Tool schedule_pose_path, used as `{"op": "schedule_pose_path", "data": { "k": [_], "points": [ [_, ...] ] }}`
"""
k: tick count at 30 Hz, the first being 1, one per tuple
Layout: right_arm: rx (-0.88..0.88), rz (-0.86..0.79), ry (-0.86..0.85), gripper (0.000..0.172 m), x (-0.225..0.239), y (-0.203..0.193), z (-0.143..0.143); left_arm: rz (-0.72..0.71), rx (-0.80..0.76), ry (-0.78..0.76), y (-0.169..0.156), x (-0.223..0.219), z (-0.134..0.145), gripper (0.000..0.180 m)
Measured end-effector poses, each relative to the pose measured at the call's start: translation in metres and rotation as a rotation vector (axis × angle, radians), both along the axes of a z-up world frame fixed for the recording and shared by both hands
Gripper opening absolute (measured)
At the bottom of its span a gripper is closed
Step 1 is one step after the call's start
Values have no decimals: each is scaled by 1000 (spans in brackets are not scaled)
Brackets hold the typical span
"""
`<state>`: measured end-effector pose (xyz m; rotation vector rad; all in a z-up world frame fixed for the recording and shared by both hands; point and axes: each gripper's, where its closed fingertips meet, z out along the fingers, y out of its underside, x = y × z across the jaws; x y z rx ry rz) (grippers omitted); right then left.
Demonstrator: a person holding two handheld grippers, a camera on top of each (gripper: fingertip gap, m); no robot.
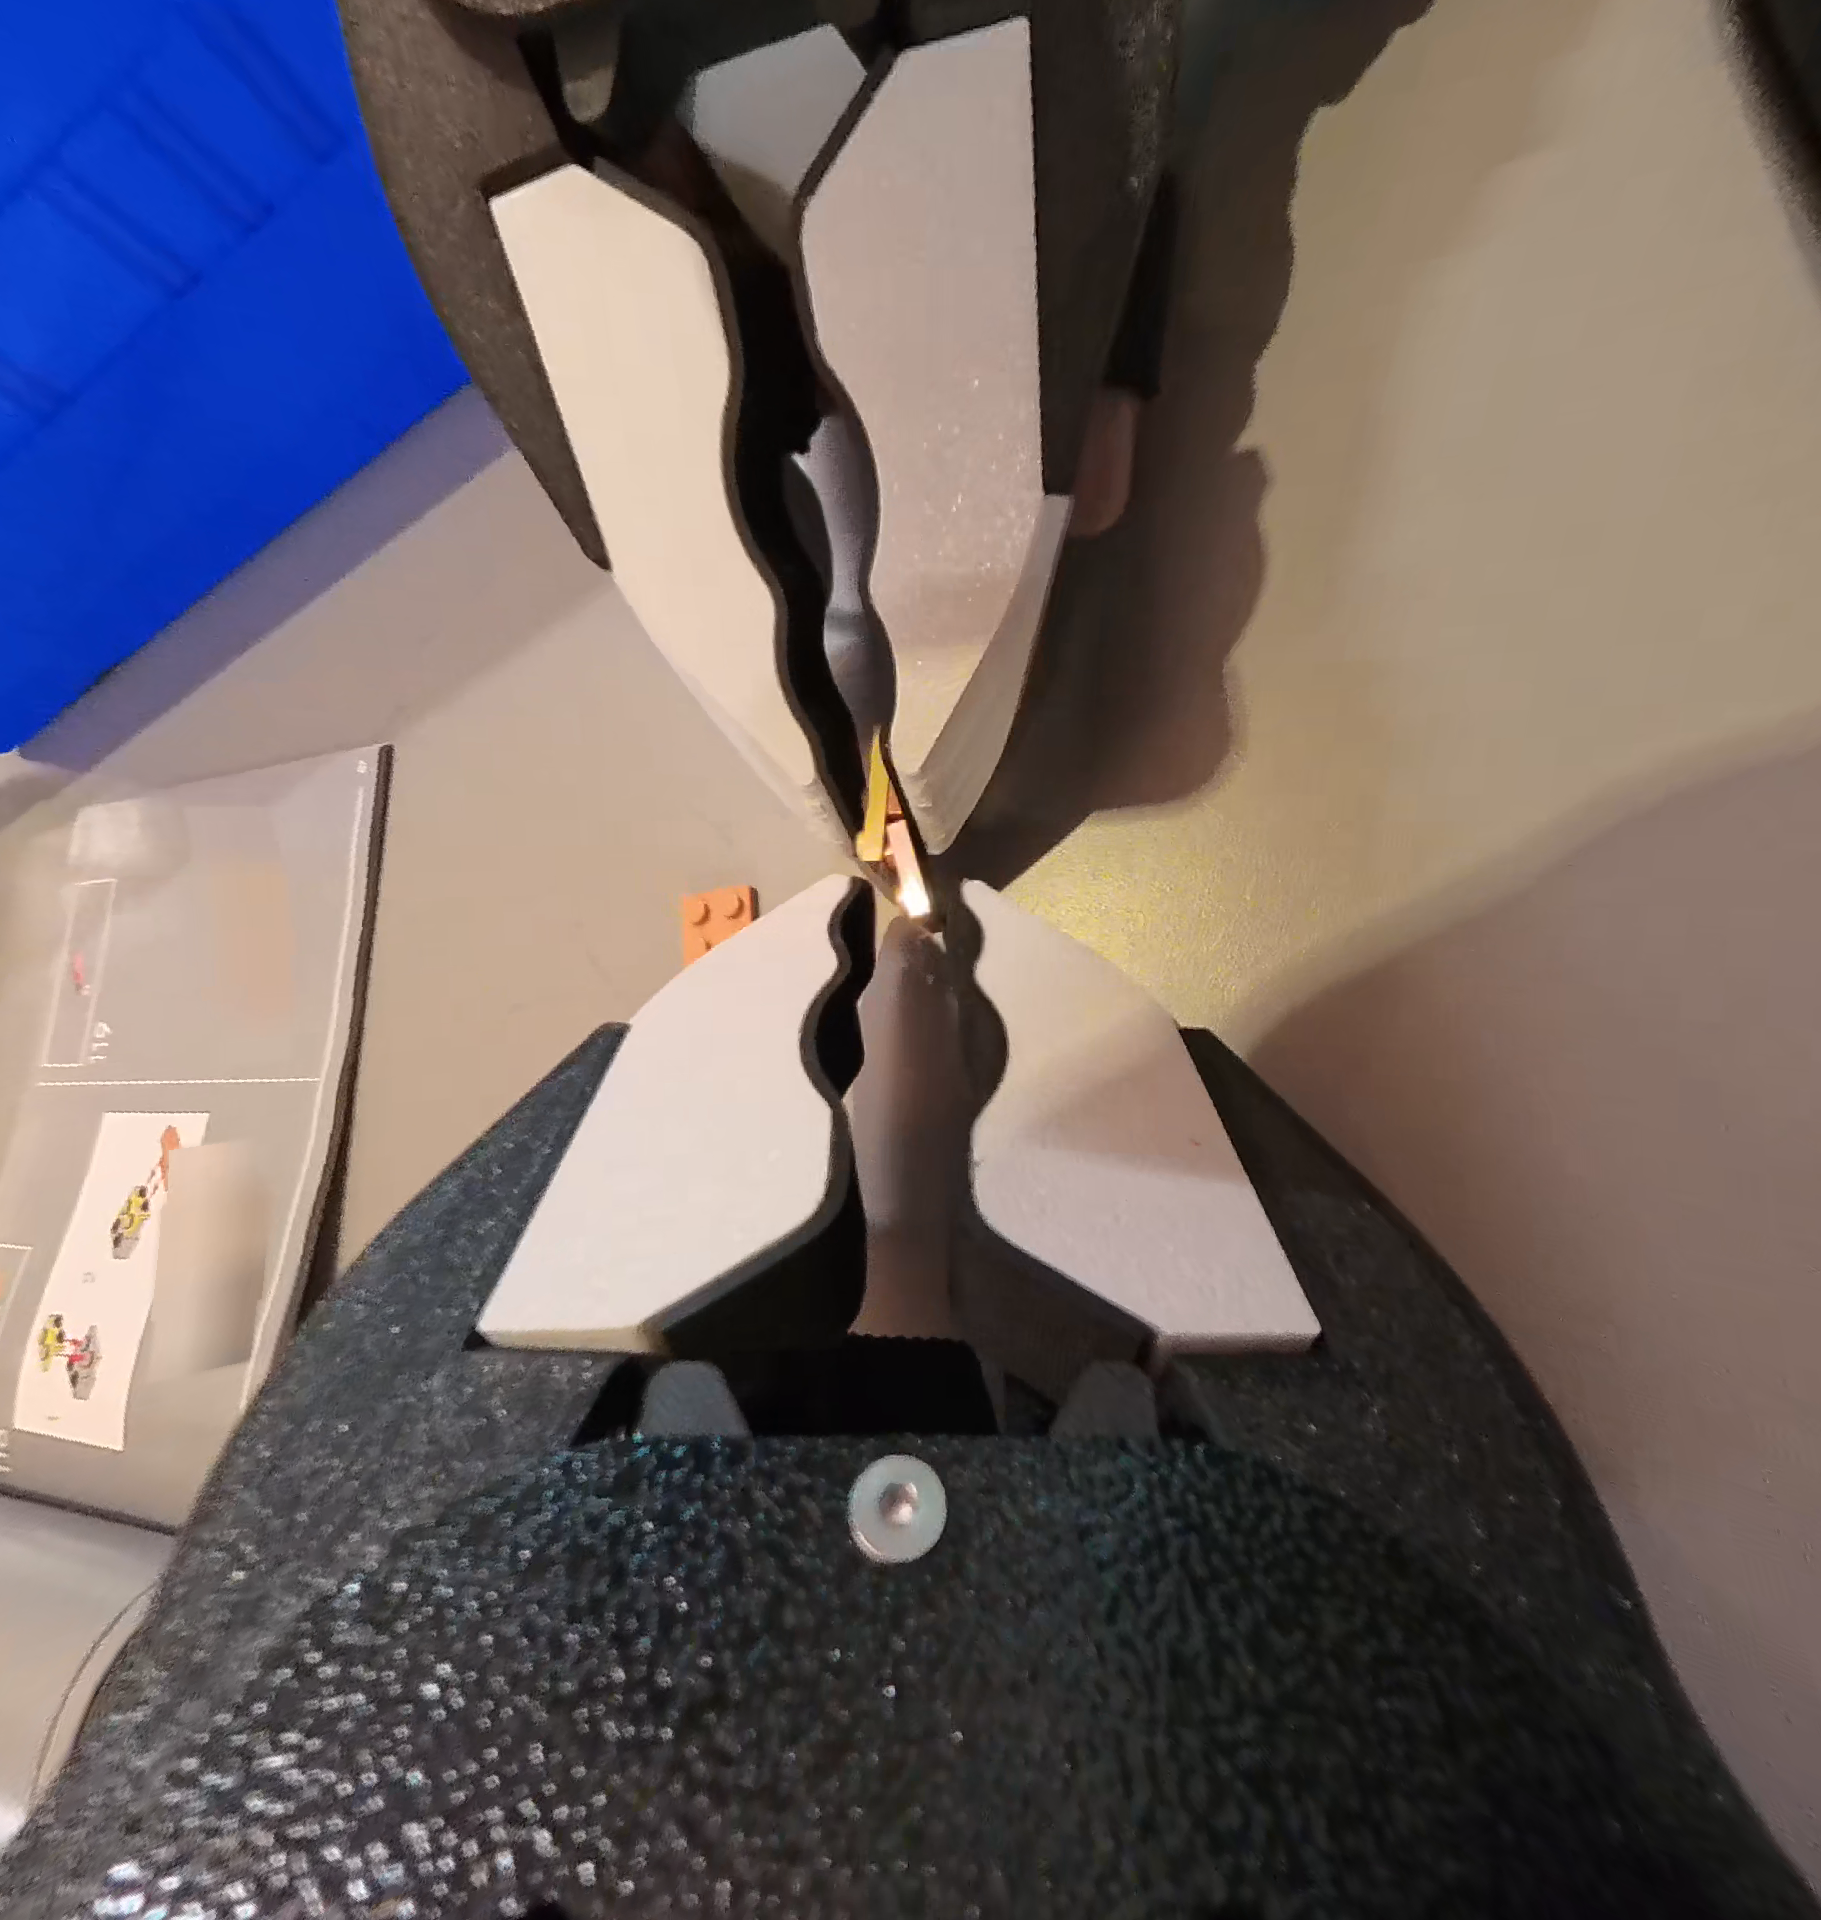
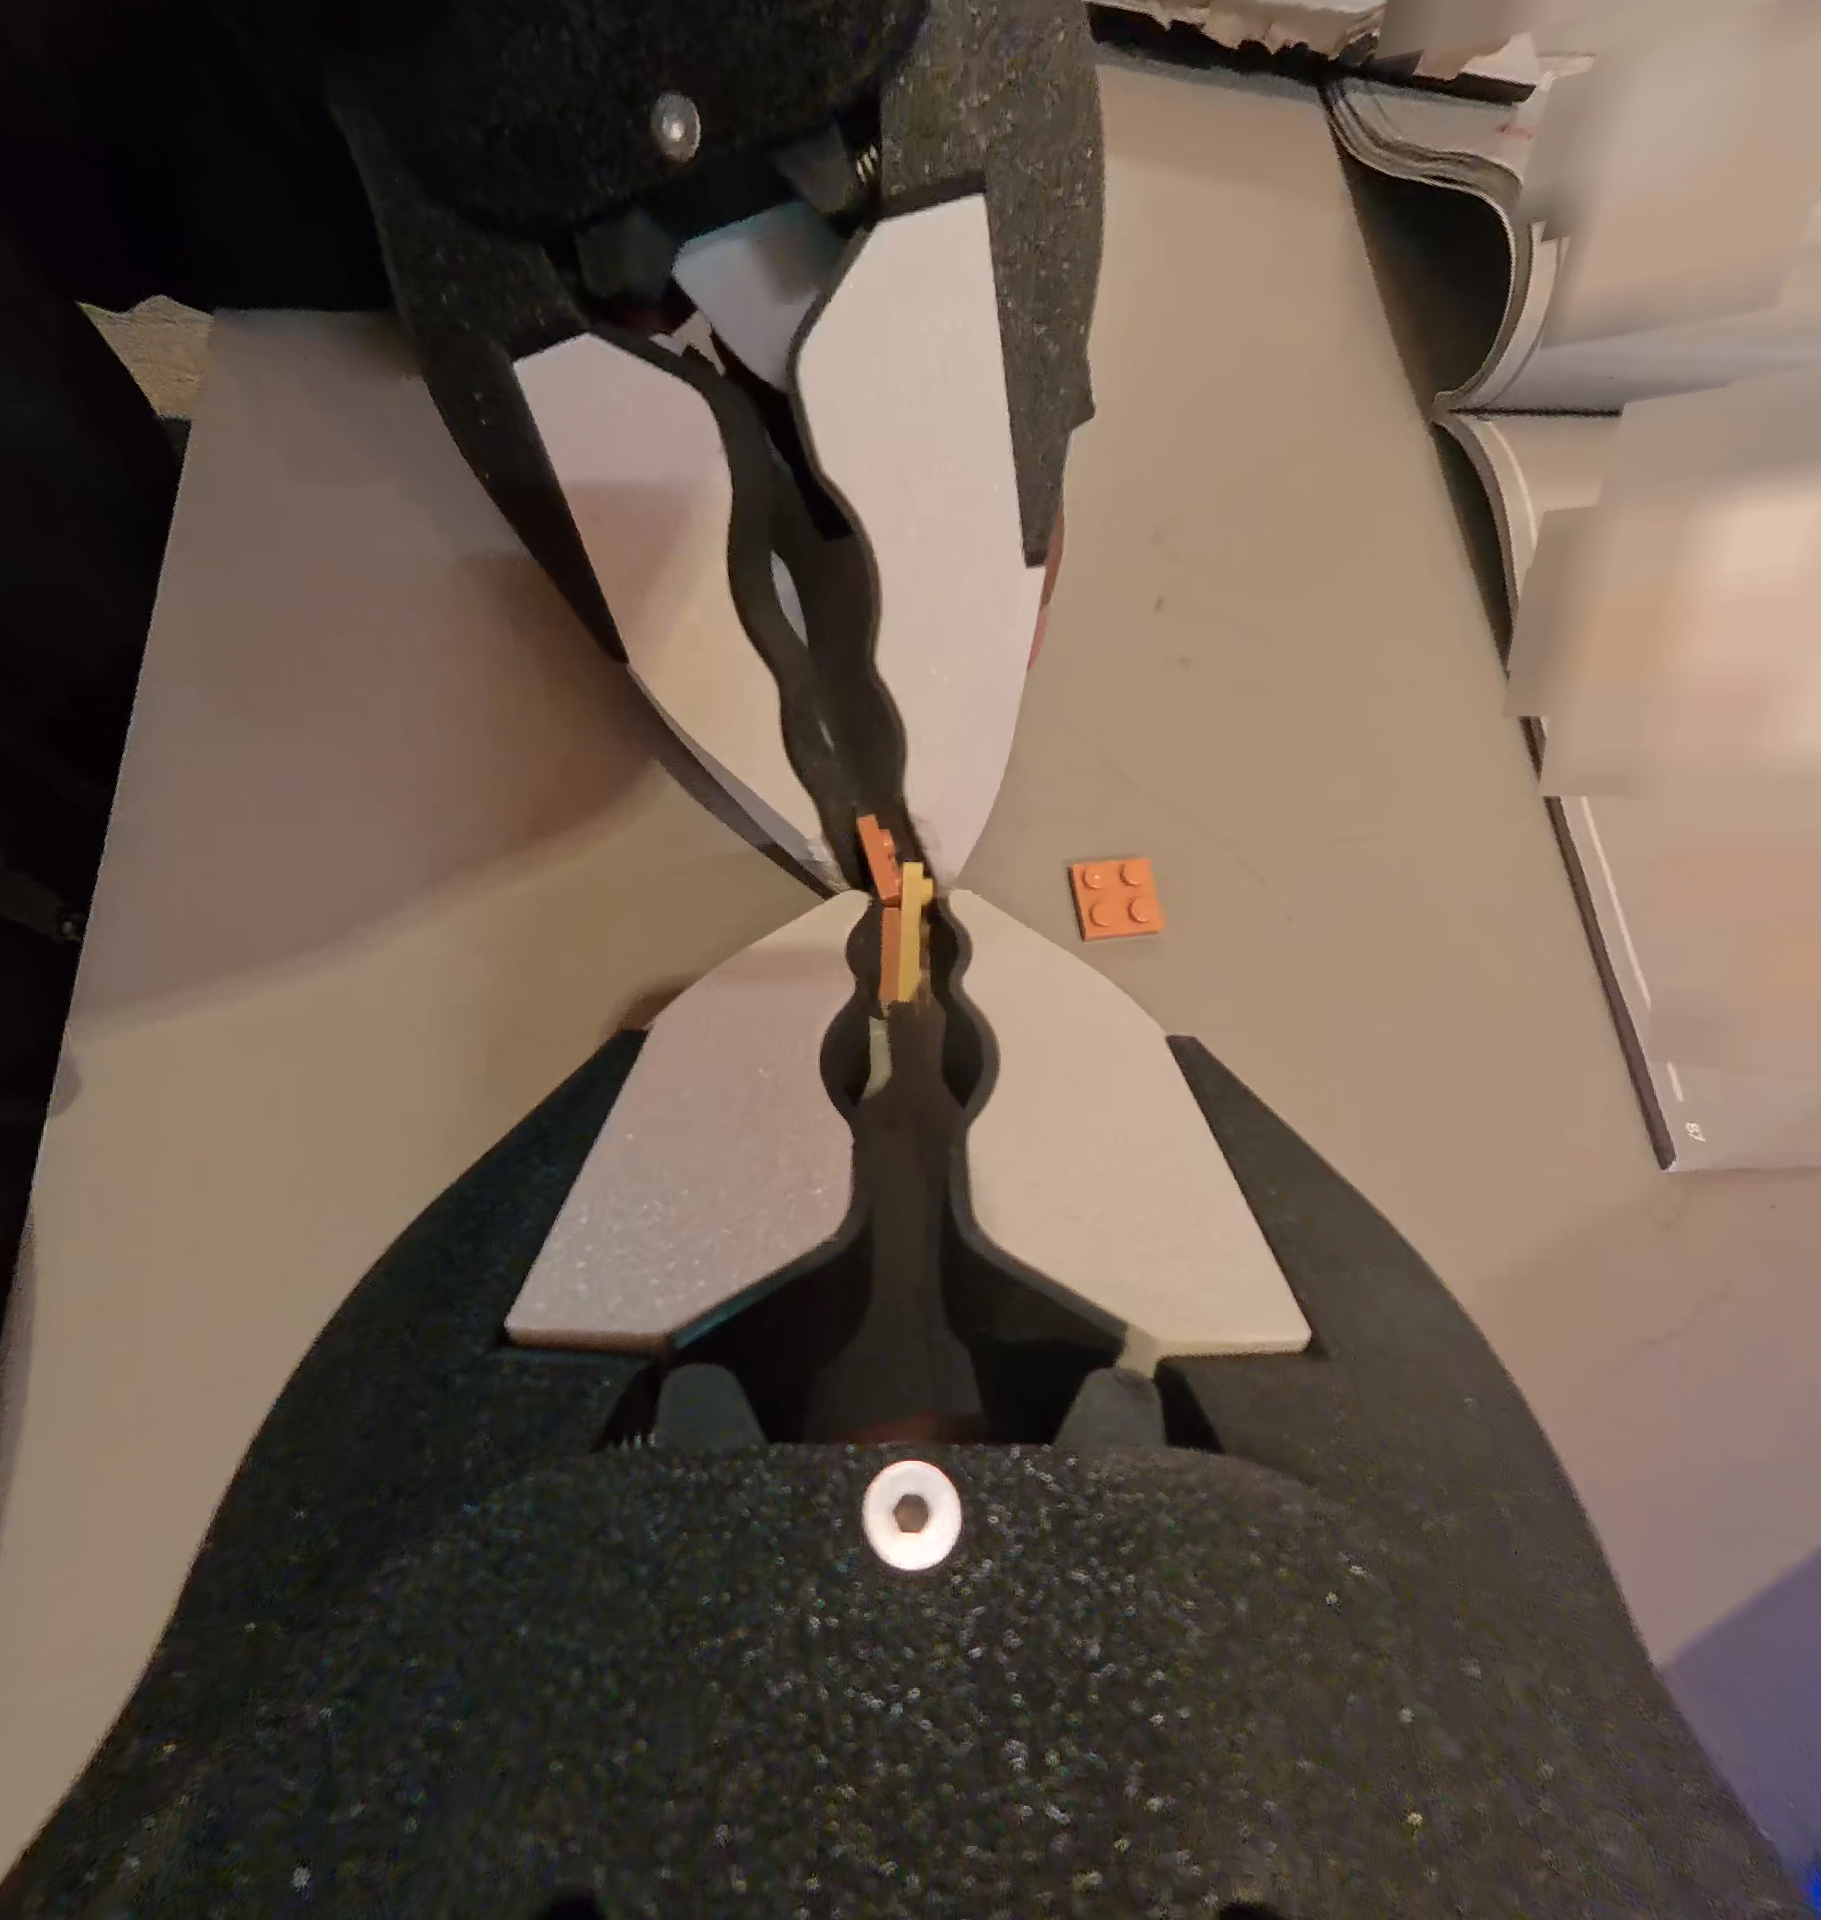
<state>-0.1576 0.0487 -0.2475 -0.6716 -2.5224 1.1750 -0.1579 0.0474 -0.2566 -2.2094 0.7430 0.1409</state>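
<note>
My two grippers meet tip to tip above a beige table [image 2: 1301, 727]. My right gripper [image 2: 906, 920] is shut on a small stack of a yellow plate [image 2: 916, 935] and an orange plate [image 2: 890, 961], held edge-on. It shows in the left wrist view [image 1: 885, 836] with the yellow plate [image 1: 871, 805] in its tips. My left gripper [image 1: 911, 899] is open. Its pads stand apart around the orange end [image 1: 916, 902] of that stack without pressing it. In the right wrist view it [image 2: 890, 878] comes from the top, and an orange studded piece [image 2: 875, 844] lies between its tips.
A loose orange two-by-two plate [image 2: 1116, 901] lies flat on the table, also in the left wrist view [image 1: 719, 920]. An open instruction booklet [image 1: 158, 1091] lies at the table's side [image 2: 1612, 831]. A blue surface [image 1: 158, 312] lies beyond the table edge. Both grippers' tips are close together, under 4 cm apart.
</note>
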Motion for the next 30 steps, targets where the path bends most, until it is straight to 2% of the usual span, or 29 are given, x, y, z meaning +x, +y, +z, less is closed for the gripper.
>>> {"op": "schedule_pose_path", "data": {
  "k": [9, 14, 30],
  "points": [
    [36, 17, 0, 10, 2, -2, -5, -11, -41, 53, -2, -1, -4, 6],
    [62, 18, -3, 11, 2, -3, -8, -14, -70, 127, -4, -2, -6, 5],
    [64, 13, -3, 11, 1, -4, -8, -7, -127, 231, -4, -4, -6, 5]
  ]
}}
